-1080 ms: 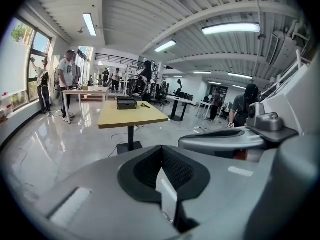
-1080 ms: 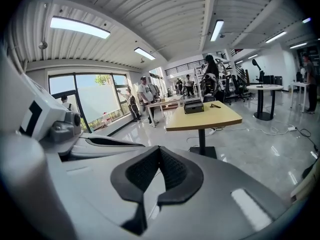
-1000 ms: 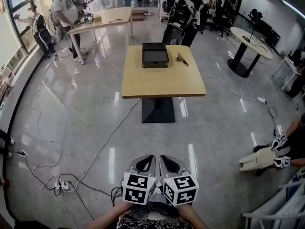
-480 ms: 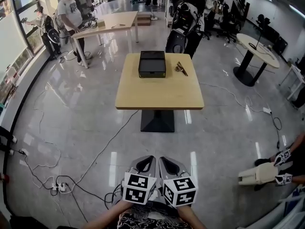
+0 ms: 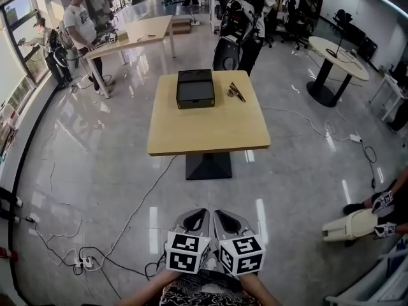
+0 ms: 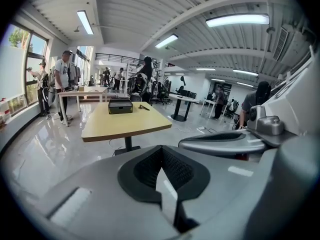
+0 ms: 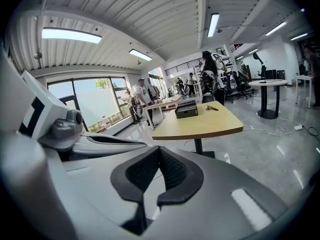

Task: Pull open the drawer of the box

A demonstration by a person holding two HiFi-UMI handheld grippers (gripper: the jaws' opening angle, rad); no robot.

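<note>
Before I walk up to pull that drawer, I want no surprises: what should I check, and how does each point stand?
1. Box upright on the table: ok.
2. Drawer shut: cannot tell from this far.
3. Left gripper and right gripper free: ok, both shut on nothing.
4. Box within reach: not ok, bare floor lies between.
5. Walkway: not ok, a cable crosses the floor by the table's foot.
</note>
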